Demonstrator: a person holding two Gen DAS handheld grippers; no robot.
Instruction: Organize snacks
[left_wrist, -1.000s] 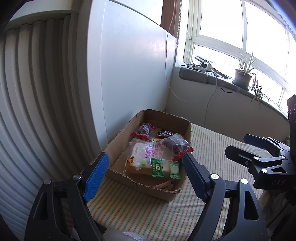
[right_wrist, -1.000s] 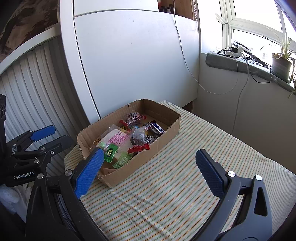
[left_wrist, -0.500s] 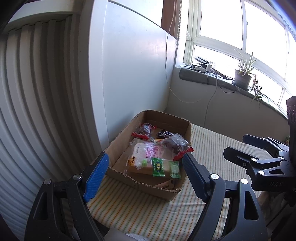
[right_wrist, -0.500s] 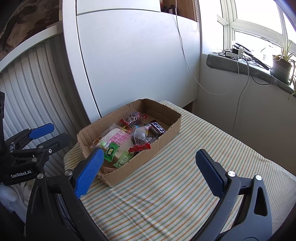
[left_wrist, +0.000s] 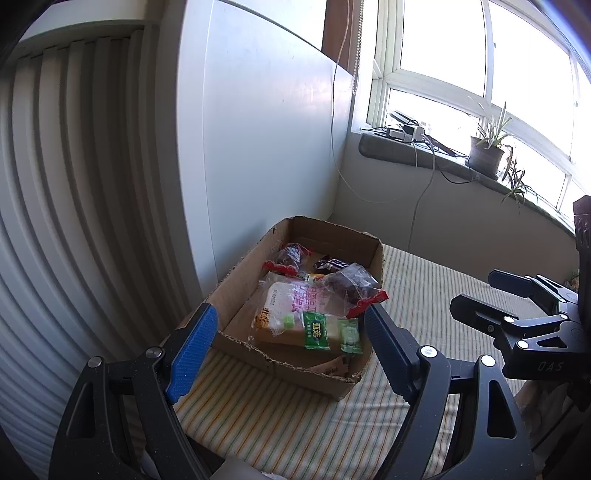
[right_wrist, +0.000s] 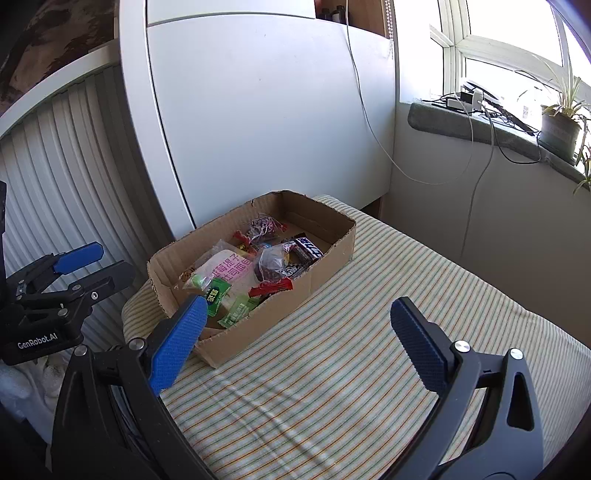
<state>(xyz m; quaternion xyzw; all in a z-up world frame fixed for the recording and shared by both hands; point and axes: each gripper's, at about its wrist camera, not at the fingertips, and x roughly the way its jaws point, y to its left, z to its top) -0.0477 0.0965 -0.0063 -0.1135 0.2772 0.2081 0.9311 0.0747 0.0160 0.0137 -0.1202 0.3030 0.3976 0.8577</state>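
Observation:
An open cardboard box (left_wrist: 243, 280) (right_wrist: 332, 254) sits on a striped tablecloth (right_wrist: 369, 369) near the table's left corner. It holds several snacks: a bread pack with pink print (left_wrist: 291, 306) (right_wrist: 236, 269), green sachets (left_wrist: 316, 330) (right_wrist: 218, 291), clear bags with red seals (left_wrist: 351, 284) (right_wrist: 271, 264) and a dark candy bar (left_wrist: 330, 264) (right_wrist: 308, 247). My left gripper (left_wrist: 288, 343) is open and empty, held in front of the box. My right gripper (right_wrist: 299, 339) is open and empty, over the cloth to the box's right.
A white cabinet panel (right_wrist: 258, 129) and a ribbed shutter (left_wrist: 74, 184) stand behind and left of the box. A windowsill (left_wrist: 424, 155) carries cables and a potted plant (left_wrist: 485, 155). The other gripper shows at each view's side (left_wrist: 524, 314) (right_wrist: 55, 291).
Both grippers drifted slightly; the box sits a little higher in the right wrist view. Both stay open and empty, and the snacks have not moved.

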